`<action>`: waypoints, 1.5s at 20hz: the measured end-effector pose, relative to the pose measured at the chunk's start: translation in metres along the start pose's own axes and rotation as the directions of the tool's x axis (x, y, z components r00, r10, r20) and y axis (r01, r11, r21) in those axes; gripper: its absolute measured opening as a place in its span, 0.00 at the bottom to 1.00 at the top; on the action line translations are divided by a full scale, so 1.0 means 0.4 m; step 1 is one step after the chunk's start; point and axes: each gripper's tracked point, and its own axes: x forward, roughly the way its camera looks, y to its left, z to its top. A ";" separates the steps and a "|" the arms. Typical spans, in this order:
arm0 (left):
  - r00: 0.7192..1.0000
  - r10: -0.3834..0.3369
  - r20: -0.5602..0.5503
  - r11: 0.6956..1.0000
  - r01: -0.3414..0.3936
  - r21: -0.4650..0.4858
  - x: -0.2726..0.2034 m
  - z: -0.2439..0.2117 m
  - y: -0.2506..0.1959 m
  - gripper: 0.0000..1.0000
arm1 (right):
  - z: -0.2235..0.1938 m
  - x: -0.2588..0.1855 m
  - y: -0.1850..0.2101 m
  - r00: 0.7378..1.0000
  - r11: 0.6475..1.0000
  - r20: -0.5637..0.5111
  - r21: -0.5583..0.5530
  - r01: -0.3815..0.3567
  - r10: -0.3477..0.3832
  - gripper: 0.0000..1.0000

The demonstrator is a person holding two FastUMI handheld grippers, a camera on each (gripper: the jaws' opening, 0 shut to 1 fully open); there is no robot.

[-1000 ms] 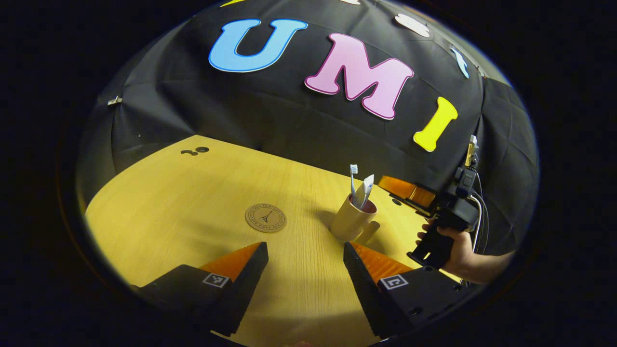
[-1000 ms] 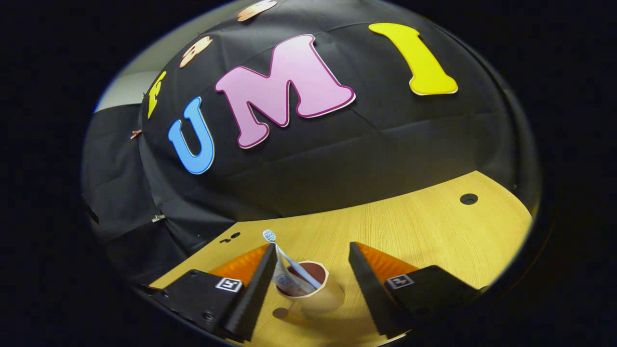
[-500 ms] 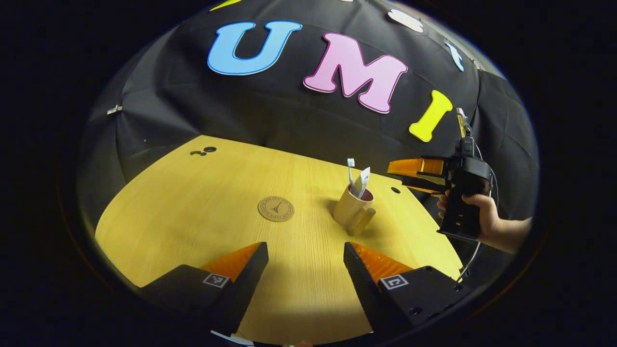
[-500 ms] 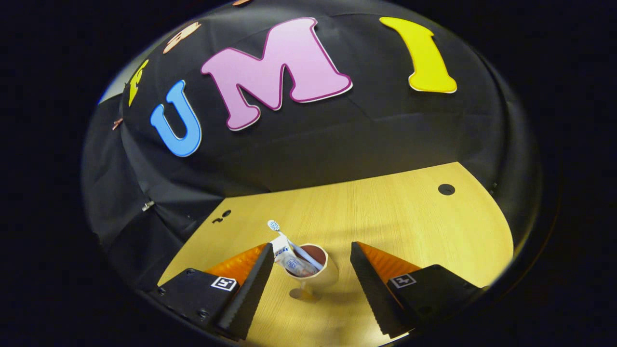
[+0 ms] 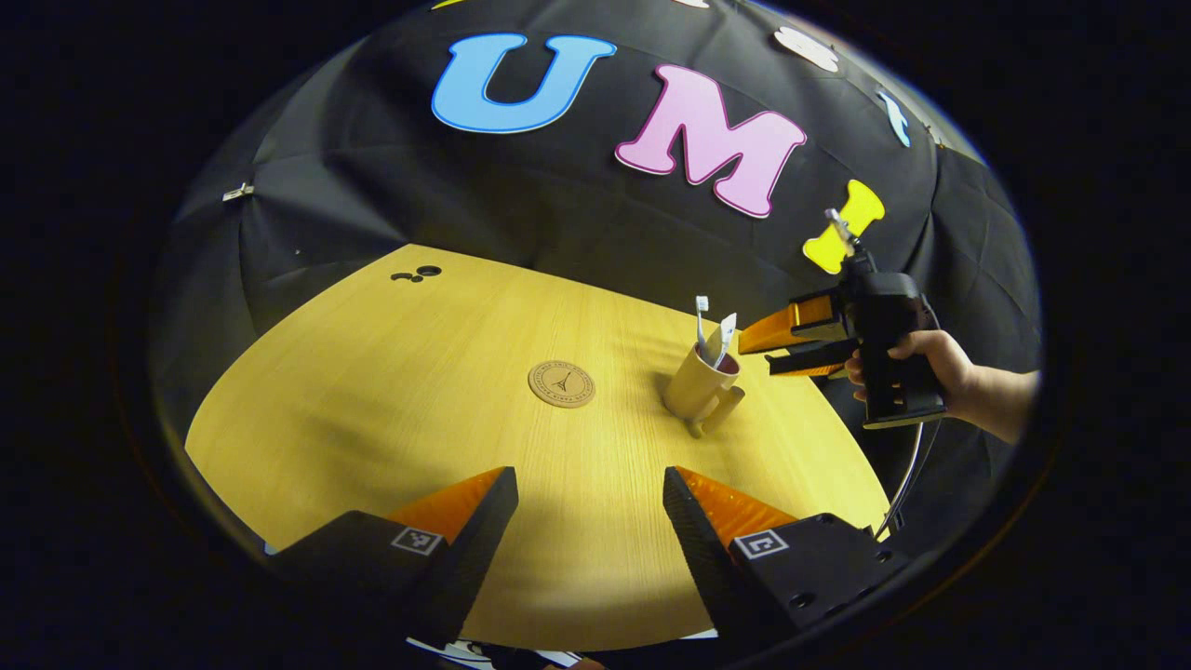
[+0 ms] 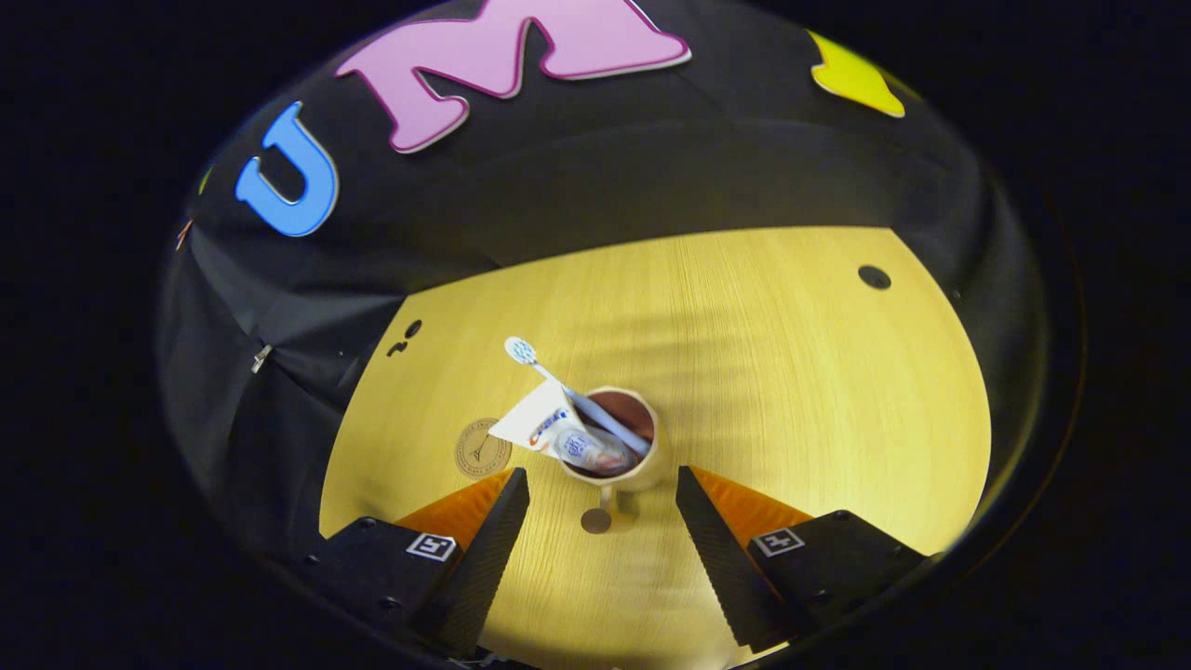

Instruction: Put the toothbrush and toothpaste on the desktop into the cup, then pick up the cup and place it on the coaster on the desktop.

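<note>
On the yellow wooden desktop point(image 5: 419, 391) stands a beige ceramic cup with a dark red inside point(image 5: 700, 383). It is upright, and its handle points toward the near edge of the desktop in the left gripper view. Inside the cup stand a white toothbrush with a blue-white head point(image 5: 701, 321) and a white toothpaste tube point(image 5: 724, 335); both lean and stick out above the rim. In the right gripper view the cup point(image 6: 625, 465) is seen from above, the toothbrush point(image 6: 558, 381) and the toothpaste tube point(image 6: 554, 430) lean to the left over its rim.

The round brown coaster with a small tower drawing point(image 5: 561, 383) lies flat on the desktop, to the left of the cup and apart from it. Nothing stands on it. In the right gripper view the coaster point(image 6: 482, 448) is left of the cup.

The left gripper point(image 5: 590, 521) hovers over the near part of the desktop, well apart from the cup, with its fingers spread wide and nothing between them.

The right gripper point(image 6: 602, 530) is above the cup, its fingers spread, one on each side of the handle, not touching it. In the left gripper view this right gripper point(image 5: 777, 346) is just to the right of the cup rim, and a hand point(image 5: 916, 368) holds its black body.
</note>
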 end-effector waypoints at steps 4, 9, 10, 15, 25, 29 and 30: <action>0.999 0.040 -0.018 0.999 -0.041 -0.034 -0.015 -0.025 0.048 0.98 | -0.035 0.041 0.009 0.996 0.999 -0.089 0.032 0.019 -0.016 0.98; 0.996 0.070 -0.055 0.994 -0.075 -0.085 -0.024 -0.059 0.075 0.98 | -0.083 0.099 -0.019 0.975 0.992 -0.196 0.045 0.117 -0.106 0.98; 0.995 0.072 -0.068 0.990 -0.080 -0.116 -0.025 -0.065 0.075 0.98 | -0.094 0.106 -0.022 0.969 0.991 -0.218 0.034 0.131 -0.120 0.98; 0.995 0.073 -0.070 0.994 -0.079 -0.080 -0.003 -0.055 0.060 0.98 | -0.112 0.155 -0.015 0.959 0.990 -0.247 -0.010 0.143 -0.142 0.98; 0.997 0.052 -0.064 0.998 -0.054 -0.029 -0.007 -0.041 0.041 0.98 | -0.132 0.216 -0.031 0.938 0.982 -0.293 -0.006 0.189 -0.183 0.82; 0.995 0.052 -0.081 0.998 -0.054 -0.025 -0.010 -0.065 0.035 0.98 | -0.130 0.216 -0.046 0.932 0.980 -0.308 -0.003 0.198 -0.189 0.69; 0.995 0.051 -0.084 0.998 -0.053 -0.020 -0.015 -0.068 0.033 0.98 | -0.135 0.222 -0.050 0.931 0.980 -0.313 -0.004 0.198 -0.189 0.67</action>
